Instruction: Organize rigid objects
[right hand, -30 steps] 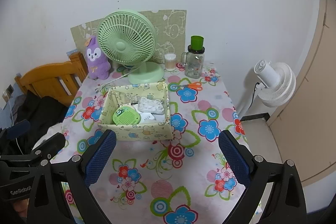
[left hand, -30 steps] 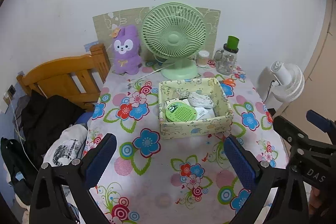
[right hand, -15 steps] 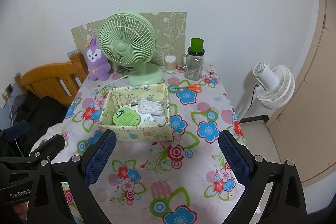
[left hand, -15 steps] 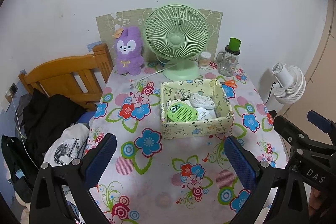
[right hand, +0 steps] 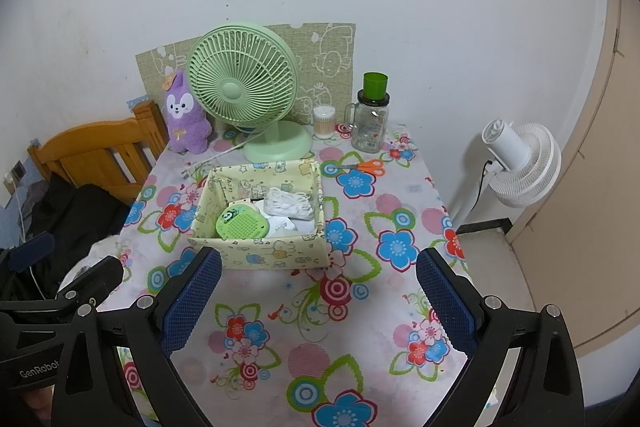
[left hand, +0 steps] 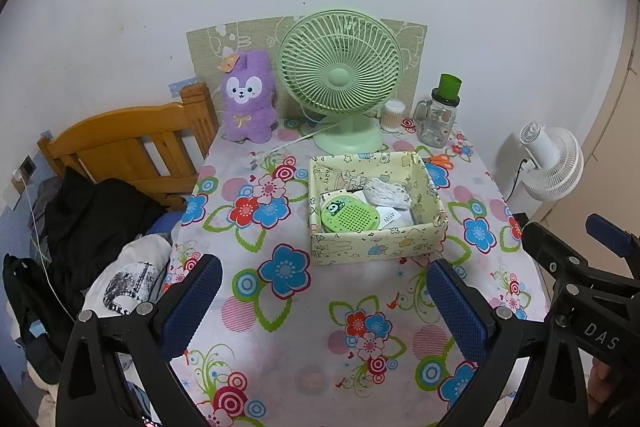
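So most of the sorting looks done already. The yellow storage box (left hand: 376, 203) sits mid-table with a green round gadget (left hand: 351, 214), a bundle of white cable (left hand: 387, 191) and some white packets inside it. Nothing is lying loose on the near half of the flowered table (left hand: 280, 327).

Going left to right along the back: the purple bunny plush (right hand: 185, 119) (soft, so probably not part of this job), the green desk fan (right hand: 244, 87), a small cotton swab jar (right hand: 324, 121), then the glass mug with the green lid (right hand: 371, 119). Just right of the box's far corner lie the orange scissors (right hand: 362, 166), flat on the cloth. Those look like the obvious leftover rigid item, maybe the swab jar and mug too, but that's a guess.

The left gripper (left hand: 320, 301) hovers over the near table edge, jaws spread wide, nothing between them. The box is ahead of it and slightly right, well apart from the pads. The right gripper (right hand: 318, 299) is the same deal: jaws wide apart and empty, box ahead and a bit left, scissors further back and well out of reach for now. Either one needs to go forward a fair way before anything gets picked up.
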Available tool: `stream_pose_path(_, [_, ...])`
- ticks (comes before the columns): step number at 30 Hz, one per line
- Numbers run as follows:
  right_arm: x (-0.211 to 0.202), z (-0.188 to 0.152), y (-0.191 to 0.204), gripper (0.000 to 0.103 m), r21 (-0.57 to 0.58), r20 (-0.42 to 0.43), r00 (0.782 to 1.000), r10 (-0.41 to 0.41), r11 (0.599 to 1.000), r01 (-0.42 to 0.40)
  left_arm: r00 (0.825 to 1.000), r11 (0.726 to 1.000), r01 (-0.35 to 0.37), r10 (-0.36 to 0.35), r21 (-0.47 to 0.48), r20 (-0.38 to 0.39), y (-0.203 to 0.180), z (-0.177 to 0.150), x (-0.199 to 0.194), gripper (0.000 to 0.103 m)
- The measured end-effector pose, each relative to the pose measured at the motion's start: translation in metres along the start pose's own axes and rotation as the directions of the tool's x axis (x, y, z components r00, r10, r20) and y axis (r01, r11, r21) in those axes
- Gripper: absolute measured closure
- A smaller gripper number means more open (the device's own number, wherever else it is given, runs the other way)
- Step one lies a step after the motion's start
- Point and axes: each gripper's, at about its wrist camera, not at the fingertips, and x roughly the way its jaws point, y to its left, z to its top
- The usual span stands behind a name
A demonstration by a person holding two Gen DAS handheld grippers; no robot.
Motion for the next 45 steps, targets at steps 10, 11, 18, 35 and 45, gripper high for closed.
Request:
stream_pose_path(10, [-0.0001, -0.0005, -0.0001, 0.004, -0.001, 0.003, 1.000, -0.001, 1.000, 0.001, 1.000, 1.000, 0.006, -0.006, -0.008, -0.003, 0.0002, 0.0003, -0.0003, 0.000])
stream_pose_path(11, [-0.0002, -0.0006, -0.0004, 0.004, 0.000, 0.004, 1.000, -0.001, 1.000, 0.001, 1.000, 1.000, 0.007, -0.007, -0.010, -0.004, 0.0008, 0.0006, -0.0005, 0.000])
stream_pose_path(18, [-0.0017, -0.0010, -0.0010, 0.004, 0.002, 0.007, 1.000, 0.019, 1.000, -0.019, 0.999, 0.999, -0.044, 0.044, -0.012, -0.009, 0.0002, 0.0018, 0.0021, 0.000])
stream_pose_path(35, [-0.0027, -0.0020, 0.0060, 0.004, -0.021, 0.012, 0.999, 0.038, 0.999, -0.038, 0.999, 0.999, -0.044, 0.044, -0.027, 0.002, 0.0004, 0.0007, 0.0022, 0.000])
stream_pose_path(45, [-0.0031, -0.0027, 0.0039, 0.004, -0.012, 0.010, 0.999, 0.033, 0.999, -0.033, 0.999, 0.999, -0.037, 0.038, -0.026, 0.002, -0.0006, 0.0010, 0.0012, 0.000])
